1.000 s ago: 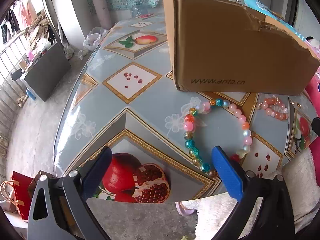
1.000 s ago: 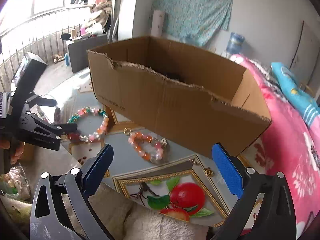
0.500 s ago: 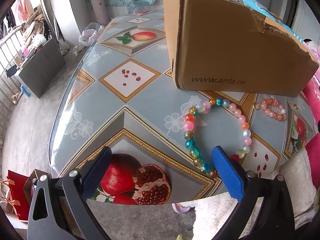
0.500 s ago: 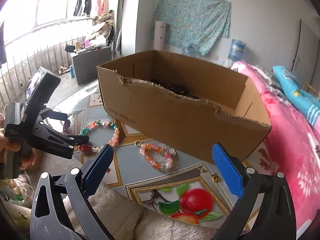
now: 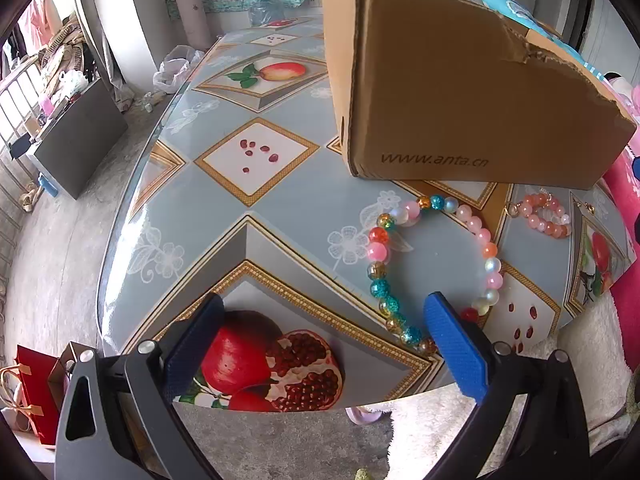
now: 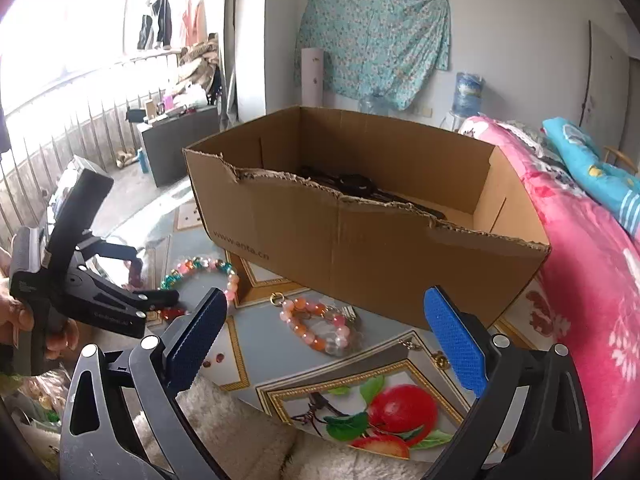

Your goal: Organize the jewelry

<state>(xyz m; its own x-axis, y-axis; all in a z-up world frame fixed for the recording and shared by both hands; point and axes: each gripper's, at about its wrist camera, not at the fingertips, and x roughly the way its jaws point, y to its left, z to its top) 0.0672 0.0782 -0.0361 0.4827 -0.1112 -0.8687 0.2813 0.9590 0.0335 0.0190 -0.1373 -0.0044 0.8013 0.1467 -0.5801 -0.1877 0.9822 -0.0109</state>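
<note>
Beaded jewelry counts two pieces on the desk (image 5: 280,208): one large multicoloured bracelet (image 5: 434,264) near the front edge and one smaller pink-orange bracelet (image 6: 316,326) just beside the single torn cardboard box (image 6: 360,240), which holds something dark that I cannot make out. Glossy fruit-printed covering lies over the desk, with a pink-quilted bed (image 6: 592,264) beside it, a floral cloth (image 6: 372,40) on the wall and a railed balcony behind. Both the left hand-held gripper (image 5: 320,332) and the right hand-held gripper (image 6: 326,328) hang spread wide and empty, the left one's blue pad (image 5: 456,344) hiding part of the large bracelet, contact uncertain.
</note>
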